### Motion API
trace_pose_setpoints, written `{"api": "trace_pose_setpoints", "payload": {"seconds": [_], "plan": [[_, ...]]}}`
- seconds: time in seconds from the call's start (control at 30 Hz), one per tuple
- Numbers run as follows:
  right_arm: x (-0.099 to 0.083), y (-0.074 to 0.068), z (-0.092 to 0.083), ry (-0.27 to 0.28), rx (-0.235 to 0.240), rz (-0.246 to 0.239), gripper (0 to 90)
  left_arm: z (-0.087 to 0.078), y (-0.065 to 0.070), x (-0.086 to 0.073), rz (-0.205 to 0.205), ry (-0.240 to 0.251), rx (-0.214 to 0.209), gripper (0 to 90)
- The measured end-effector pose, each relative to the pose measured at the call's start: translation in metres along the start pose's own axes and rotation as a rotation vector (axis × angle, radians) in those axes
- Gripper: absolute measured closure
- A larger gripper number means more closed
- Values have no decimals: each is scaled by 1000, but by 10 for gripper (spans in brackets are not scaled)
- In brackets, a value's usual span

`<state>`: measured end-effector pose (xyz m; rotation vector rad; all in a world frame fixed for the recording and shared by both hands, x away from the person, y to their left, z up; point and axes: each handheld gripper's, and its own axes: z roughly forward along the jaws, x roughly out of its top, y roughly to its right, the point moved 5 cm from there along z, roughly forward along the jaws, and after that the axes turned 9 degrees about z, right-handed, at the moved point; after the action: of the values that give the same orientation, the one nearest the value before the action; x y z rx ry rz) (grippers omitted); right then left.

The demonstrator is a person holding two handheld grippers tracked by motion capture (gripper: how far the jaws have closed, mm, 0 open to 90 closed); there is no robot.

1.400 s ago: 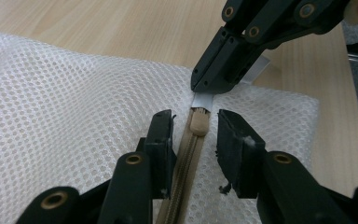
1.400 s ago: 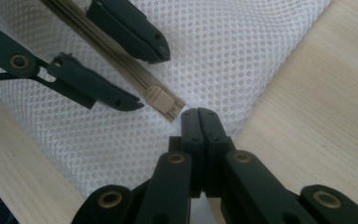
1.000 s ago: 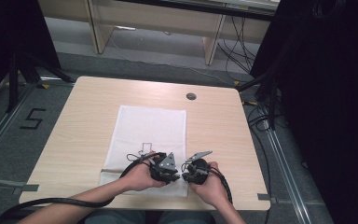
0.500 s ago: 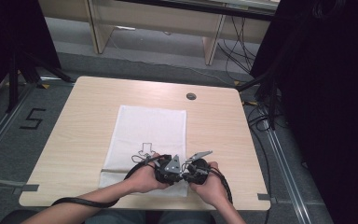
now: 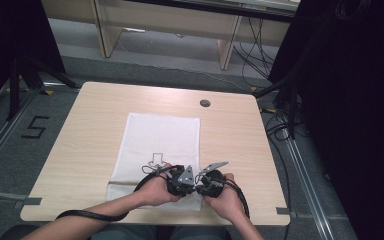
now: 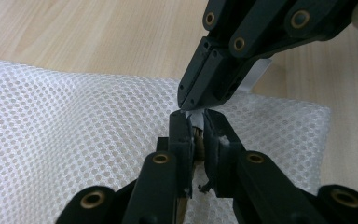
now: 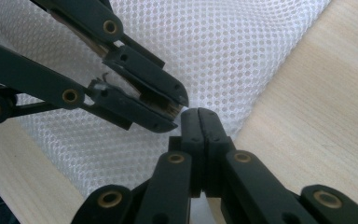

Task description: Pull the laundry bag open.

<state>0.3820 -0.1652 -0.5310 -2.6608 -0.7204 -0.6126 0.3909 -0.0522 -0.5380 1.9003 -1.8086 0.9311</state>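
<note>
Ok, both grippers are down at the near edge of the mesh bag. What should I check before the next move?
1. Mesh bag lies flat on the table: ok.
2. Right gripper has its jaws shut at the bag's near edge: ok.
3. Left gripper has a firm grip: cannot tell. Its jaws have just been closing, with a small pale piece between them.
4. What that piece is: cannot tell.
5. Room between the two grippers' tips: not ok, they meet almost tip to tip.
</note>
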Motion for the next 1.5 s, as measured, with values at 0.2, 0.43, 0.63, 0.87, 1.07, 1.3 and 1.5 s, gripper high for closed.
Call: {"api": "trace_pose_setpoints", "payload": {"seconds": [0.2,0.43,0.63,0.87,1.07,1.3,1.5], "plan": [[0,-1,0,-5,-2,-11,900,-3,0,0,-27,14,-16,818],[0,-2,0,-12,-11,-24,900,-6,-1,0,-22,17,-23,819],[0,-3,0,-20,-14,-16,900,-7,-2,0,-24,19,-26,820],[0,-1,2,-8,-25,-48,900,-10,-1,-2,-37,30,-29,820],[-1,-4,0,-26,-17,-7,900,-10,-2,-3,-35,36,-34,819],[0,-2,1,-14,-18,-36,900,-12,-1,-4,-42,43,-31,820],[0,-3,1,-15,-25,-35,900,-16,-1,-6,-43,46,-26,819]]}}
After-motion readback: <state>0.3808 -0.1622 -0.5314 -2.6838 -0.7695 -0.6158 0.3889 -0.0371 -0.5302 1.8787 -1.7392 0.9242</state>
